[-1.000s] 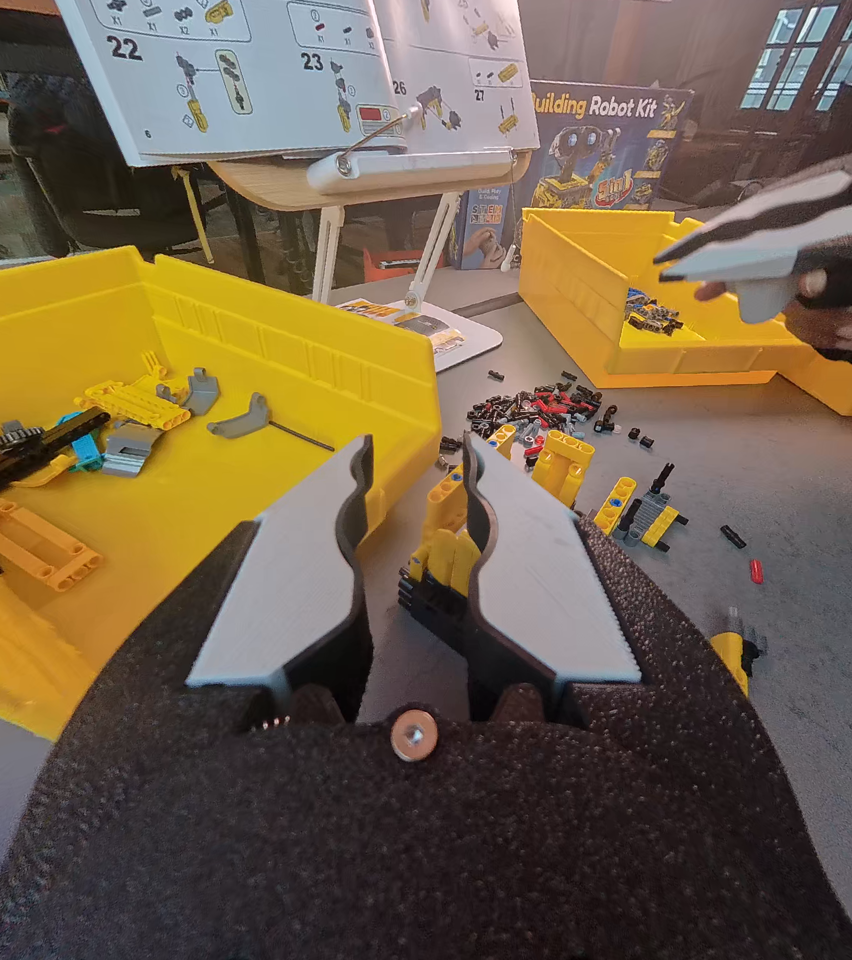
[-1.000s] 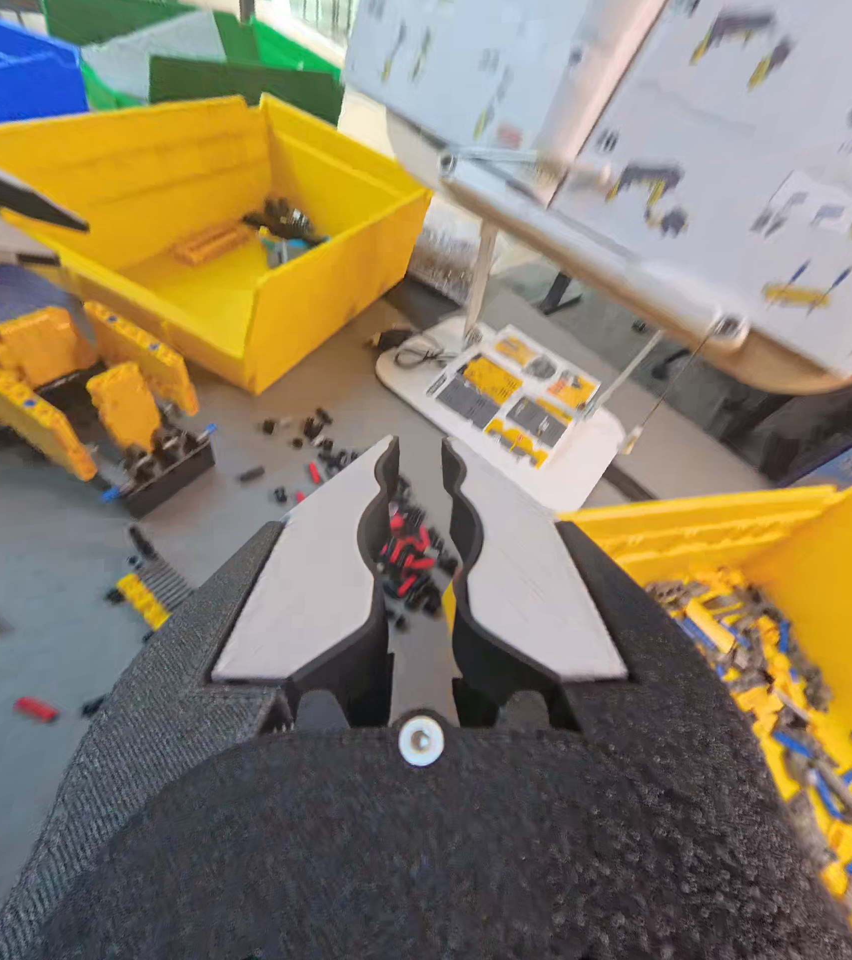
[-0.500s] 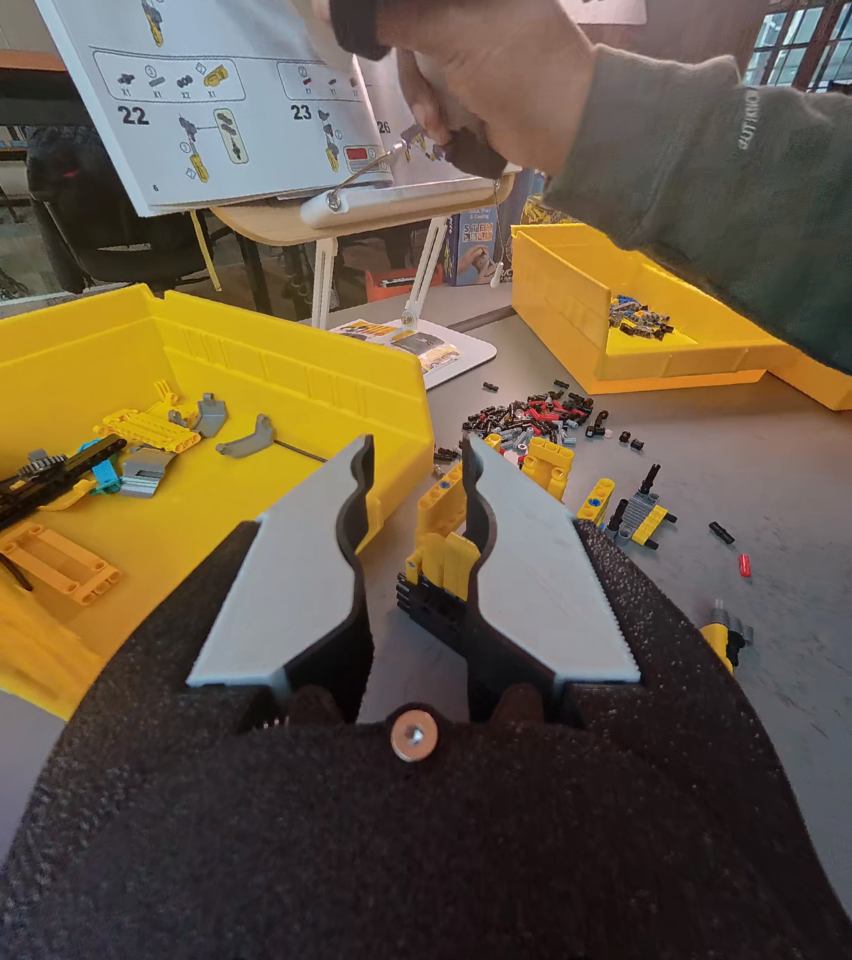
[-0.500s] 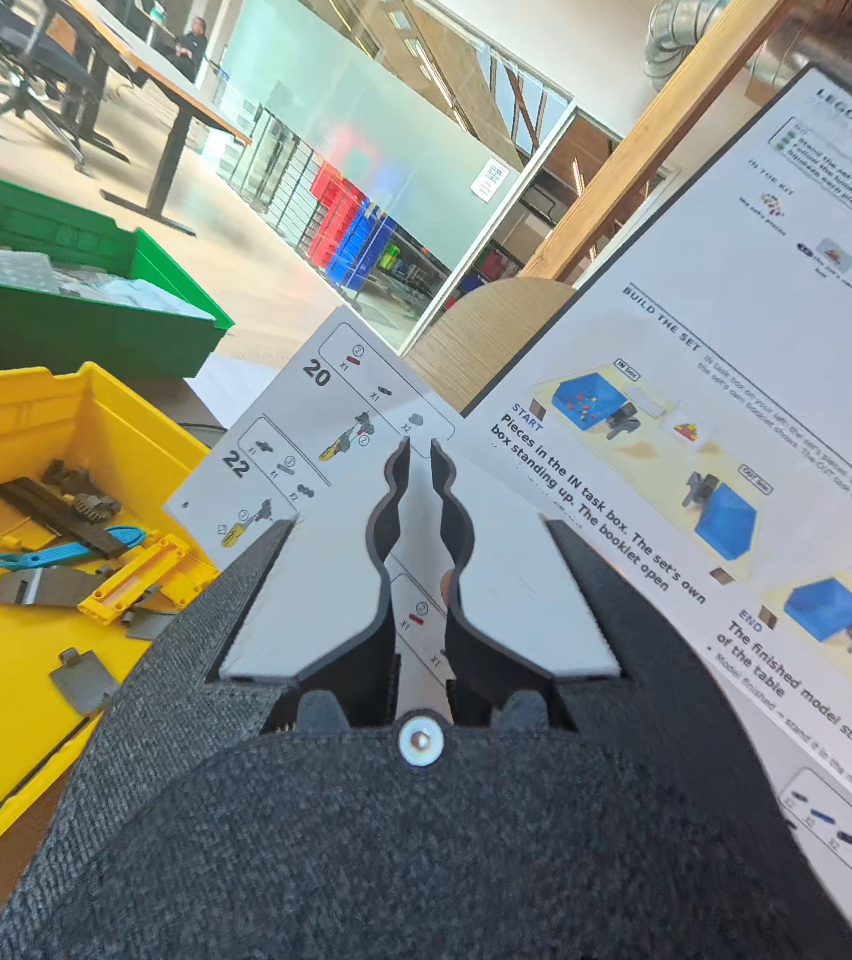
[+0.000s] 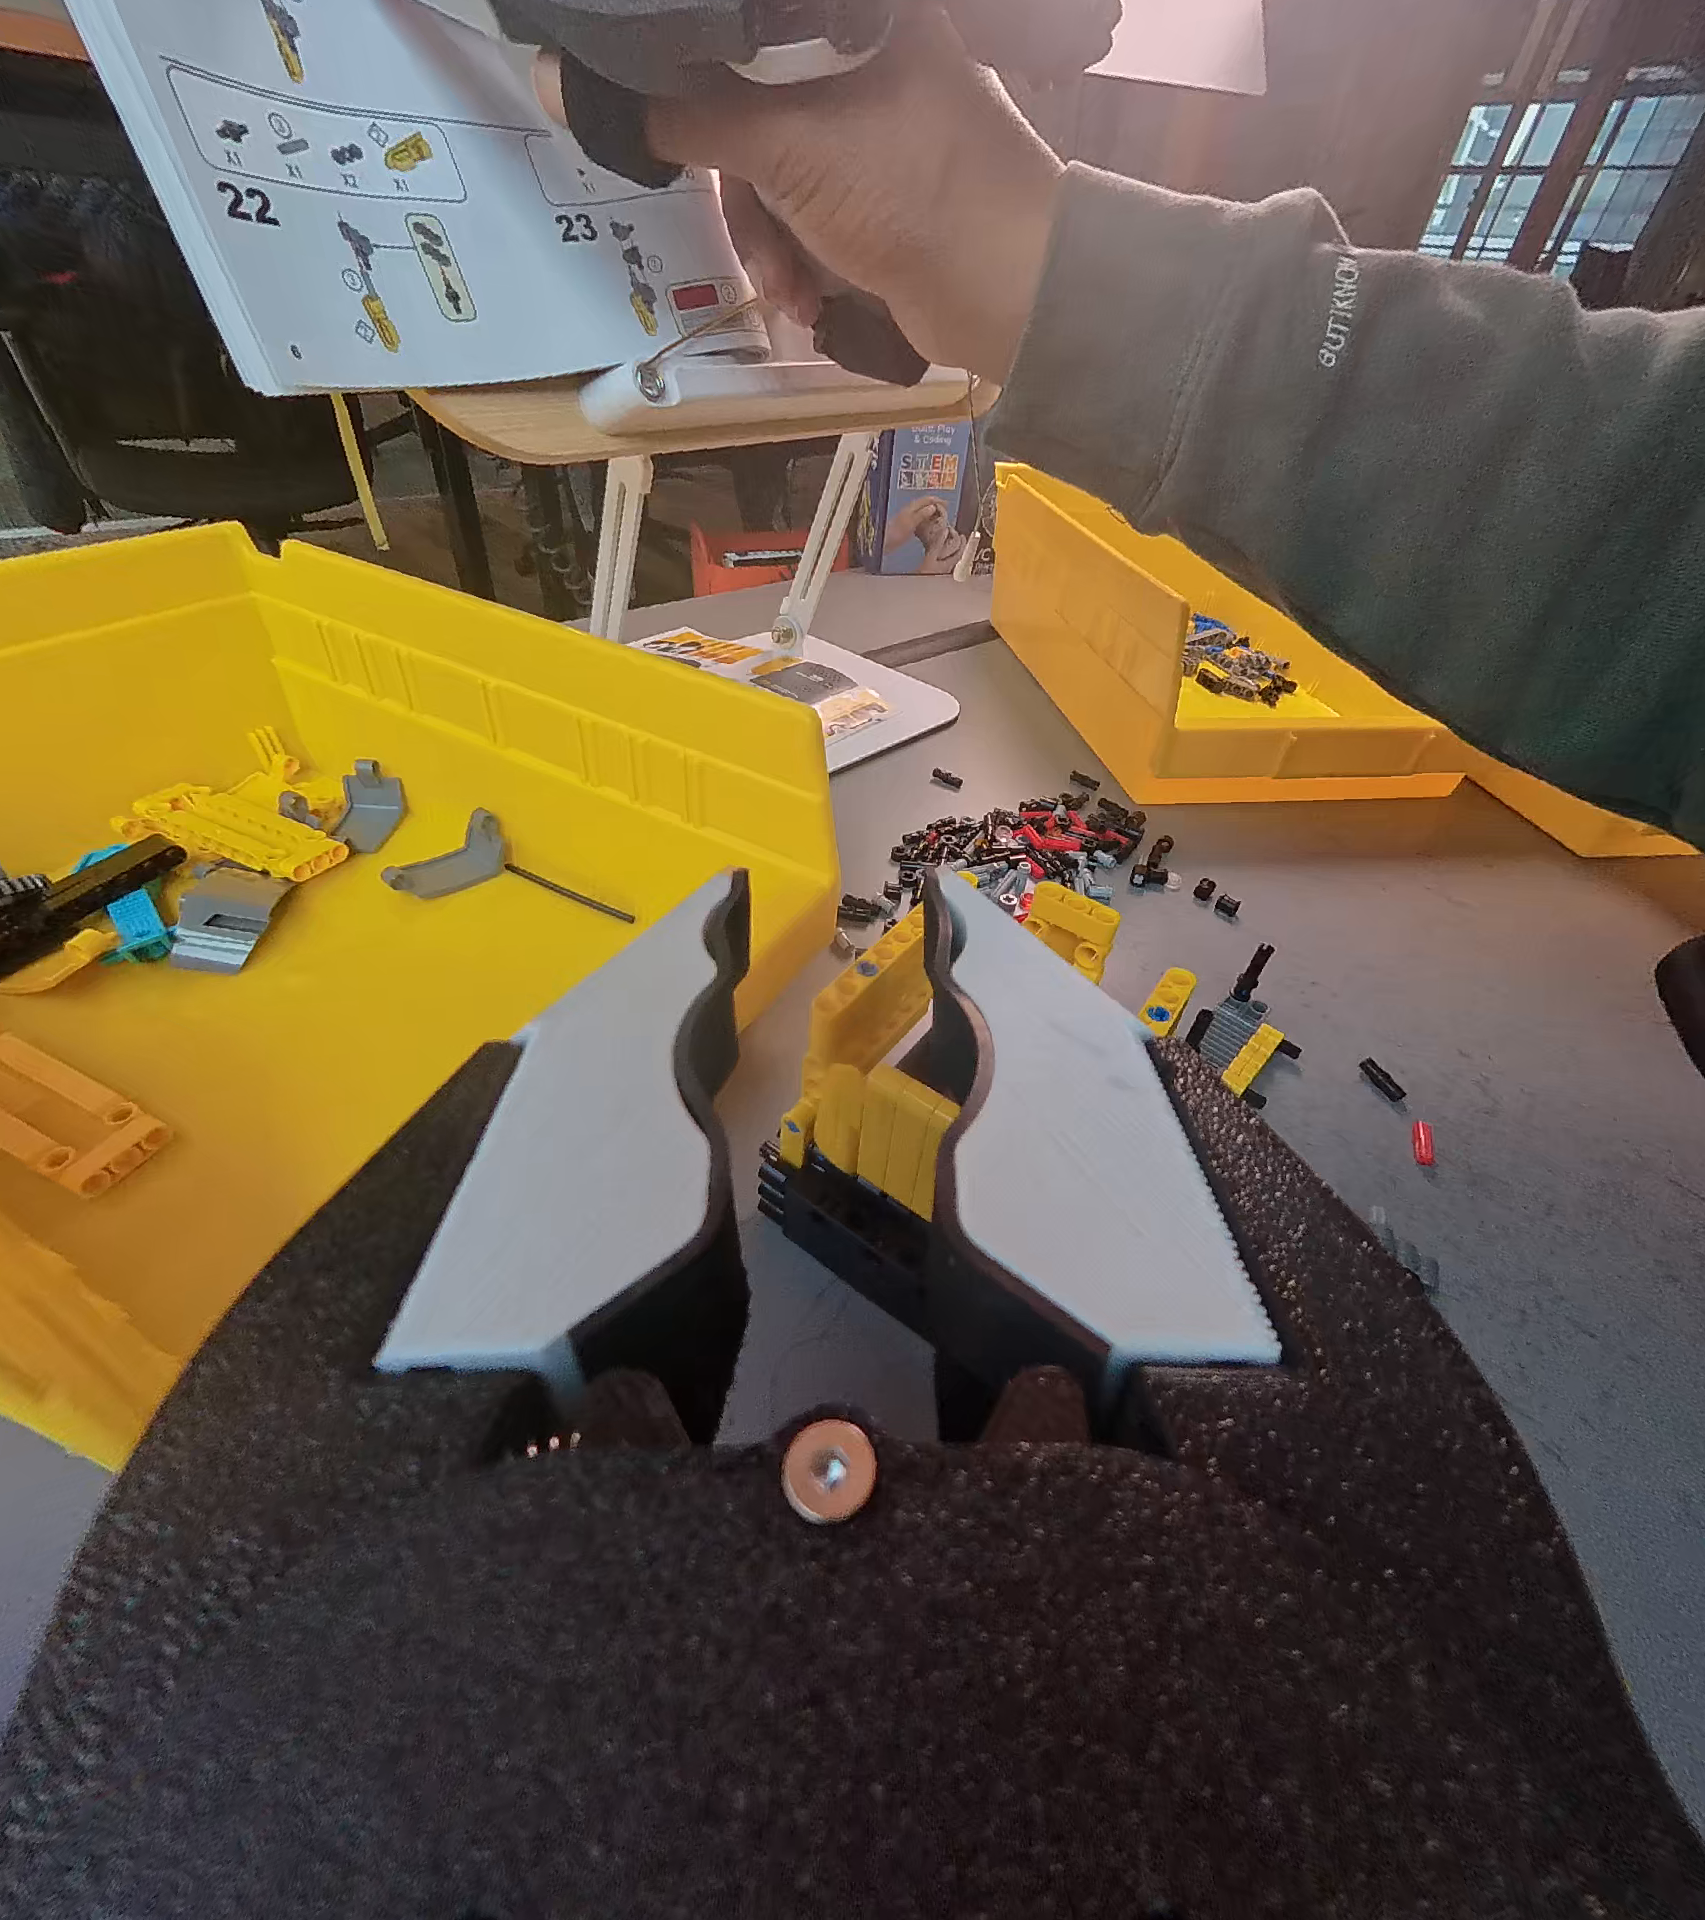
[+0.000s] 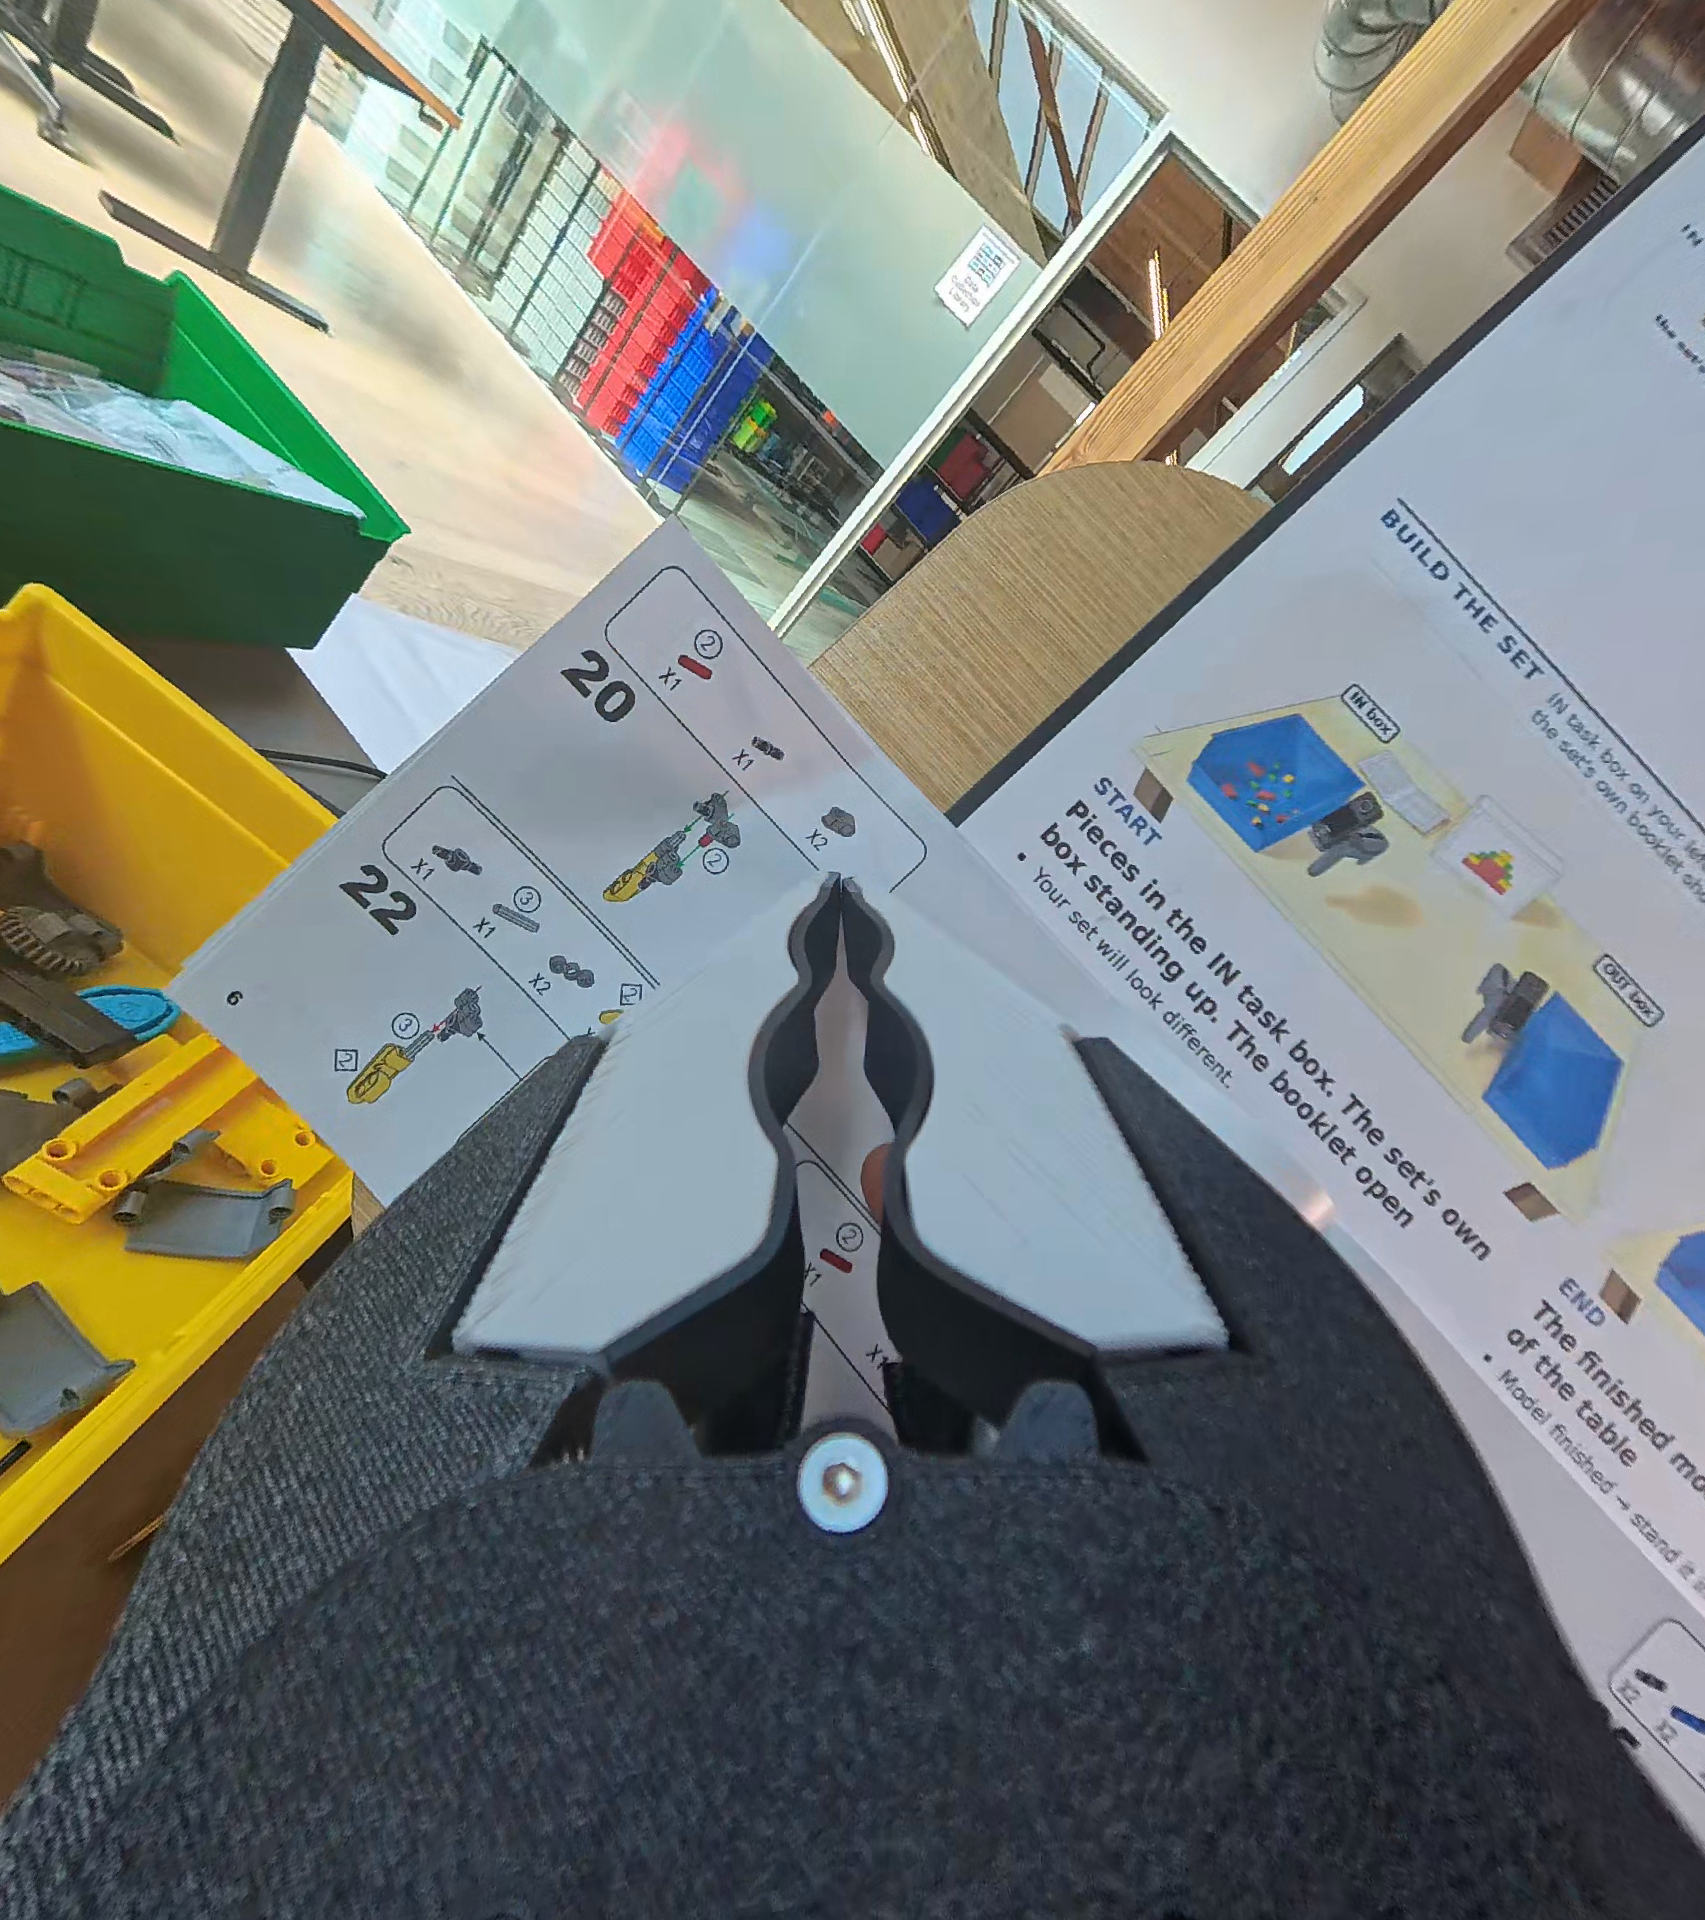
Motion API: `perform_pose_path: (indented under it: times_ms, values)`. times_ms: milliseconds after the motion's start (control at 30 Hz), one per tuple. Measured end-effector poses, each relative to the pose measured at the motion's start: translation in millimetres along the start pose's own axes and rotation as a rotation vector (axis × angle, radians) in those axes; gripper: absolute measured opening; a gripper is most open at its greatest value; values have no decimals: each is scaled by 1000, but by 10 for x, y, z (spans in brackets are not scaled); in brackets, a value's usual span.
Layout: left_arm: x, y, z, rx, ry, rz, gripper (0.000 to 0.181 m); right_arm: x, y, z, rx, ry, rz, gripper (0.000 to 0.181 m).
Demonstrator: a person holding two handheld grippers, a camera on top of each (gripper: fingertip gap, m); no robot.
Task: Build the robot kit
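My left gripper (image 5: 832, 894) is open, low over the grey table beside a yellow bin (image 5: 557, 727). A yellow-and-black brick assembly (image 5: 858, 1122) stands on the table between its fingers, against the right finger (image 5: 1056, 1143). My right gripper (image 6: 840, 888) is up at the white instruction booklet (image 6: 515, 883) on its stand, tips shut on a page. In the left wrist view a hand (image 5: 879, 187) holds that gripper against the booklet (image 5: 360, 208); its tips are hidden there.
The left bin holds yellow, grey, black and blue parts (image 5: 235, 831). Small black and red pins (image 5: 1024, 831) lie loose on the table. A second yellow bin (image 5: 1087, 623) stands behind them. A white printed sheet (image 6: 1450, 831) and a green bin (image 6: 100, 540) flank the booklet. Left tips to right tips: about 30 cm.
My right gripper rose from over the table to the booklet and its jaws closed on a page. My left gripper stayed open by the assembly, barely shifting.
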State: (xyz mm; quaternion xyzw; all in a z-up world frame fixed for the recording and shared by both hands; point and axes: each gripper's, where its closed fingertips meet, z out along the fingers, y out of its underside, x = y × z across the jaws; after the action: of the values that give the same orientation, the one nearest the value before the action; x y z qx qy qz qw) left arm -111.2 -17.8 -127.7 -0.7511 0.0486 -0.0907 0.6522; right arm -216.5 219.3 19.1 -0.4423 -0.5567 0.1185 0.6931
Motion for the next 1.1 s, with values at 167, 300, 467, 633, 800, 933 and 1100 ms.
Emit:
perform_pose_path:
  times_ms: [167,300,467,633,800,933,1100]
  values:
    - [-29,21,8,-3,-10,-7,32,-2,-1,3,3,4,-7,0]
    - [-45,31,10,-6,-14,-10,32,-3,-2,5,2,4,-6,0]
    - [-49,36,12,-9,-16,-7,32,-4,-3,6,0,3,-5,0]
    - [-59,50,17,-14,-23,1,32,-4,-3,5,-11,3,-5,0]
    - [-66,73,27,-23,-37,23,31,-36,-6,-34,-35,-51,32,2]
    - [-43,62,25,-23,-42,49,31,-46,-132,-305,9,-89,116,2]
    - [-29,56,29,-19,-52,80,31,-266,-245,-955,82,-109,231,2]
